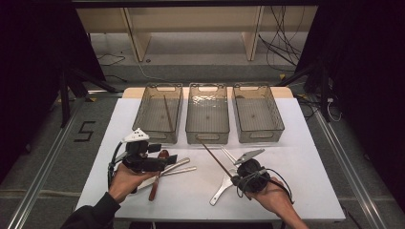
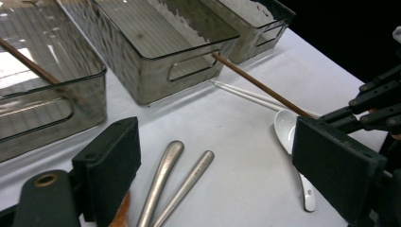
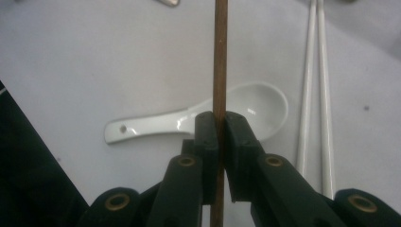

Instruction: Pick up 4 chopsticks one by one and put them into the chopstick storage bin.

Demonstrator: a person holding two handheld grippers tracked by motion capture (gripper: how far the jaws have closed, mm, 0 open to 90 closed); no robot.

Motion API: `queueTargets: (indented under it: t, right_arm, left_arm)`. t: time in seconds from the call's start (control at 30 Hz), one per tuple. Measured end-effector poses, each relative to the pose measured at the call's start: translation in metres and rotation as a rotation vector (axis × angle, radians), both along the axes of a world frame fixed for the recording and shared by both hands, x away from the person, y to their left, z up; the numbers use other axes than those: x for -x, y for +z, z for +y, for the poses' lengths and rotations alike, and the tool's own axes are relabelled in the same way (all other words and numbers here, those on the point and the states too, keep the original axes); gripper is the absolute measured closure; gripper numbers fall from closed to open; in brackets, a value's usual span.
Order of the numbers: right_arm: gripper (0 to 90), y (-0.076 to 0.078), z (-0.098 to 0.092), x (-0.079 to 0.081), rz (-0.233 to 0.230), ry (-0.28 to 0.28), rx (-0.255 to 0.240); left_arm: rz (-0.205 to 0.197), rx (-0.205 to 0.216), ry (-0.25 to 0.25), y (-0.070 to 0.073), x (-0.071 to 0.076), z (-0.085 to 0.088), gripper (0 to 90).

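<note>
Sorting cutlery into 3 bins: 1 brown chopstick binned, its mate just gripped, the rest waiting on the table.

Nearest, the right gripper (image 3: 218, 124) has its jaws clamped tight on a brown chopstick (image 1: 215, 158), which slants up over the white spoon (image 3: 189, 122) toward the middle bin (image 1: 207, 116). Just beside the spoon lie 2 white chopsticks (image 3: 314, 90). The left gripper (image 2: 213, 161) hangs with jaws wide and nothing between them, above 2 metal handles (image 2: 175, 179) and a brown-handled utensil (image 1: 156, 180), all untouched. Farther off, the left bin (image 1: 157, 113) already holds 1 brown chopstick (image 1: 168, 113); the middle and right bin (image 1: 258, 113) look bare. By my judgement, sorting has barely begun, and the middle bin's near wall stands in the held stick's path.
</note>
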State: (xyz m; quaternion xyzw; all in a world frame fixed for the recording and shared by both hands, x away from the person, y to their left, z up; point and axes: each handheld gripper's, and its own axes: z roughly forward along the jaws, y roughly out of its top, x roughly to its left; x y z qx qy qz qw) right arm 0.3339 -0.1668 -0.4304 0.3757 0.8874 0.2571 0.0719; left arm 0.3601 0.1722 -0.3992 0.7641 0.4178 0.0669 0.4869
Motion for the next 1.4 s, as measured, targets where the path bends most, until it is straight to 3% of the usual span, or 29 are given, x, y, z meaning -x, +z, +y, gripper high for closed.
queueTargets:
  t: [0.4,0.73,0.93,1.13,1.4]
  right_arm:
    - [85.1,0.014,0.013,-0.004,-0.098,-0.005,-0.109]
    - [85.1,0.025,0.031,0.001,-0.173,0.026,-0.182]
    - [85.0,0.027,0.038,0.002,-0.186,0.037,-0.214]
    - [85.0,0.027,0.045,0.005,-0.196,0.048,-0.235]
    - [85.0,0.027,0.048,0.008,-0.203,0.055,-0.261]
  left_arm:
    - [0.045,0.049,-0.031,-0.002,0.0,-0.022,15.9]
    - [0.024,0.082,-0.057,0.001,0.0,-0.041,16.1]
    - [0.019,0.128,-0.075,0.001,0.0,-0.055,16.5]
    - [0.025,0.147,-0.085,-0.002,-0.002,-0.065,24.3]
    - [0.031,0.17,-0.1,-0.003,-0.002,-0.069,42.0]
